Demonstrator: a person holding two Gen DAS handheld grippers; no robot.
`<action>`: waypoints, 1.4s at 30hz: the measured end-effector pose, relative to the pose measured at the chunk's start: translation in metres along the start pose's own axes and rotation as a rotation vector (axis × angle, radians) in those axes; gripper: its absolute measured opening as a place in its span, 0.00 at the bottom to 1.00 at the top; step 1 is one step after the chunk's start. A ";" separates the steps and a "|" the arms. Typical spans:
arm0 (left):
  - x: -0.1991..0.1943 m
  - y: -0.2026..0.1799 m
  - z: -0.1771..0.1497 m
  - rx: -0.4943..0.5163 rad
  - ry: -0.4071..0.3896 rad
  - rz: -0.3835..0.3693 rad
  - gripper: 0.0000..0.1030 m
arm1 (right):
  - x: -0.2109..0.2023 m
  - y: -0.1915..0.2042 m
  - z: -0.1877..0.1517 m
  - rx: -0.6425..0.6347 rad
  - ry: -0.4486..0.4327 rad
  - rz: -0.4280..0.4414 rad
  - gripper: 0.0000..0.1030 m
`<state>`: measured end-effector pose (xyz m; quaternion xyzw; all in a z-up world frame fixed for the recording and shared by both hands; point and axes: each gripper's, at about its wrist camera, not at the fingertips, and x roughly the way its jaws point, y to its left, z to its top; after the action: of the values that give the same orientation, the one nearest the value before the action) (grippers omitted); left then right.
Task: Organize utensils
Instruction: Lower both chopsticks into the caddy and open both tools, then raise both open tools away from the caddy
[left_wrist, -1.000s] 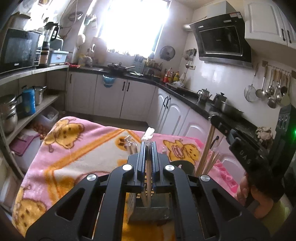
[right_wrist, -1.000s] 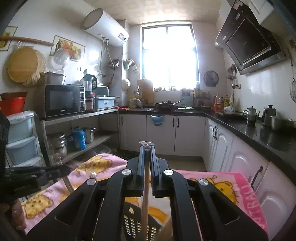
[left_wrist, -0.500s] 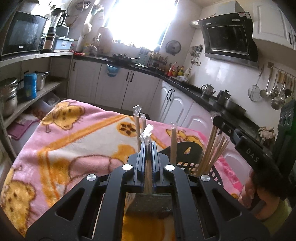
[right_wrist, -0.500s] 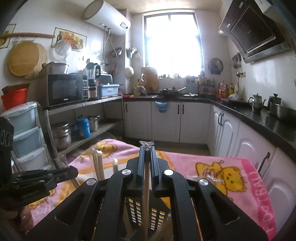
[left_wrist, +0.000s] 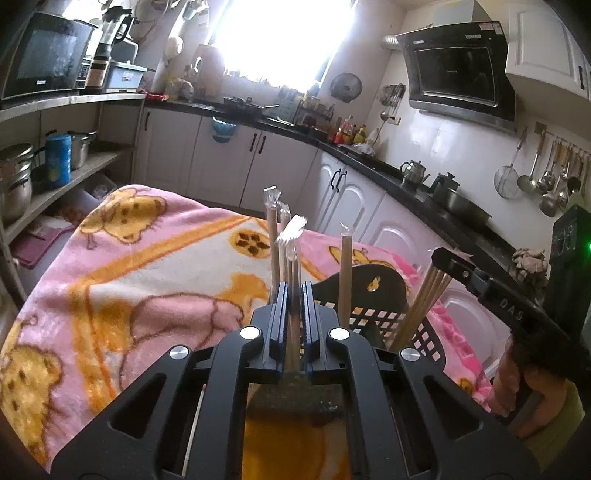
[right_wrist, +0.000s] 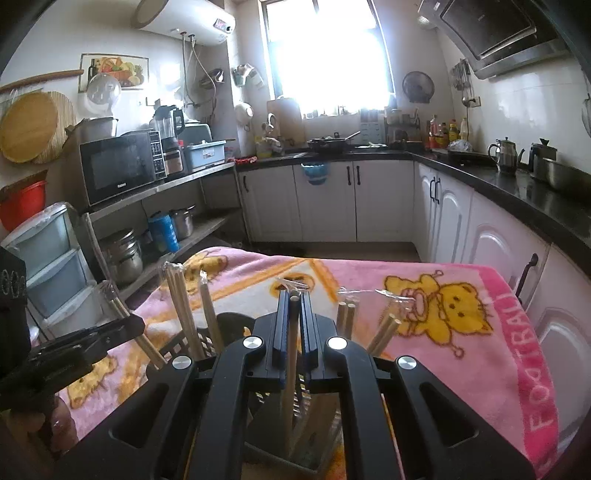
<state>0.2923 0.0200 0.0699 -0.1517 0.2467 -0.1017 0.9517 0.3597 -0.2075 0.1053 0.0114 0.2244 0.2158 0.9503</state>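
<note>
**Wrapped chopsticks over the holder: both pairs clamped**

Left gripper (left_wrist: 294, 295) is closed on wrapped chopsticks (left_wrist: 291, 254); right gripper (right_wrist: 294, 306) is closed on a second pair (right_wrist: 291, 343). Both hang above the black basket (left_wrist: 373, 306) on the blanket (left_wrist: 147, 266). Advice: keep sticks vertical, lower into free slots, then release.

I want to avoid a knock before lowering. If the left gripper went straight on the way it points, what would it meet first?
Probably the upright plastic-wrapped wooden chopsticks just past the left gripper, standing in the black perforated plastic basket; depth is unclear.
</note>
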 end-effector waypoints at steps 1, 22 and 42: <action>0.000 0.000 0.000 -0.001 0.000 -0.003 0.01 | -0.001 0.001 0.000 0.000 0.002 -0.003 0.06; -0.025 0.000 -0.002 -0.007 0.003 -0.016 0.43 | -0.025 0.000 0.005 0.000 0.010 -0.011 0.45; -0.080 0.009 -0.029 -0.032 -0.017 0.031 0.89 | -0.077 0.006 -0.027 0.022 0.028 -0.031 0.71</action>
<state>0.2104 0.0428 0.0783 -0.1638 0.2425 -0.0817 0.9527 0.2840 -0.2364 0.1140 0.0154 0.2402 0.1987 0.9501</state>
